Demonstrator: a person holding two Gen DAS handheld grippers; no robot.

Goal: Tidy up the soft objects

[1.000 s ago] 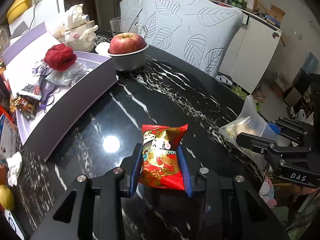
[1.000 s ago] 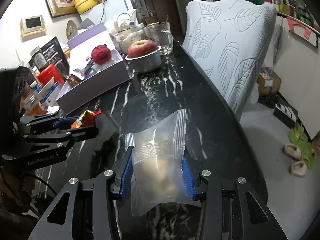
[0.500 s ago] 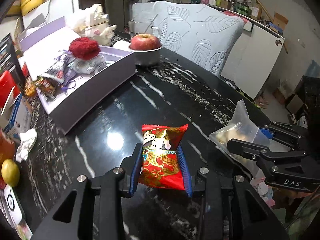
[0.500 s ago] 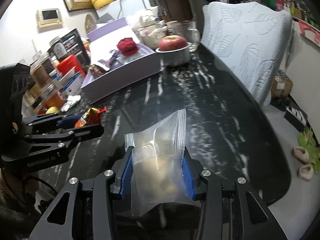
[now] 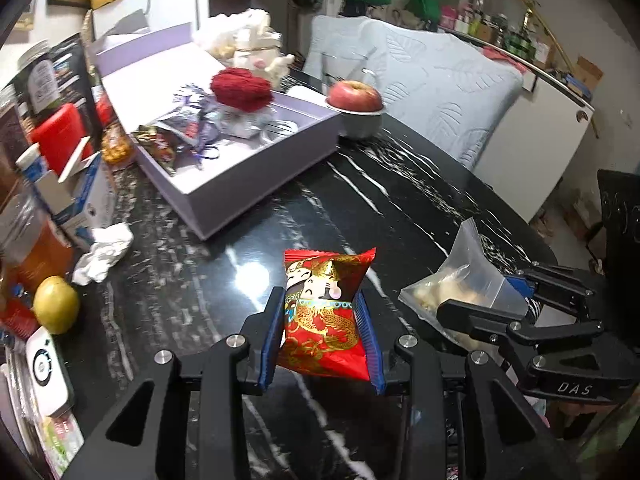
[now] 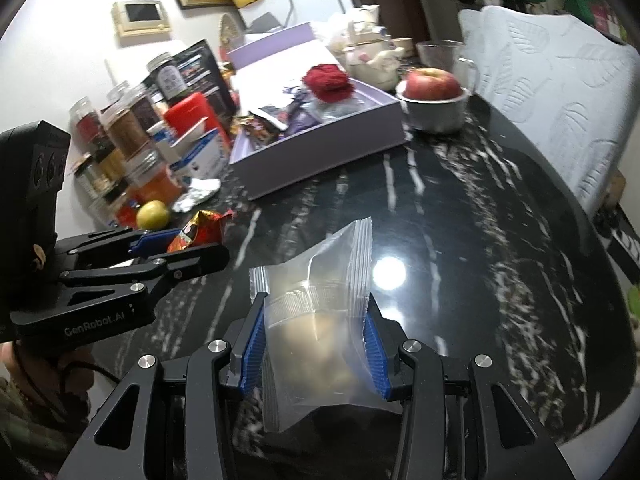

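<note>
My left gripper (image 5: 320,300) is shut on a red snack packet (image 5: 324,312) with a gold cartoon print, held above the black marble table (image 5: 360,200). My right gripper (image 6: 314,308) is shut on a clear zip bag (image 6: 320,320) of pale food. The bag also shows at the right of the left wrist view (image 5: 460,288). The packet shows at the left of the right wrist view (image 6: 198,230). An open lilac box (image 5: 248,172) further back holds a red yarn ball (image 5: 240,88) and several wrappers.
A red apple in a metal bowl (image 5: 356,112) stands beside the box. A crumpled tissue (image 5: 104,252), a yellow-green fruit (image 5: 56,304), cartons and jars crowd the left edge. A cushioned chair (image 5: 432,80) stands behind the table.
Both grippers have pulled back and up from the table, each keeping its bag. The box and the left-side clutter have come further into view.
</note>
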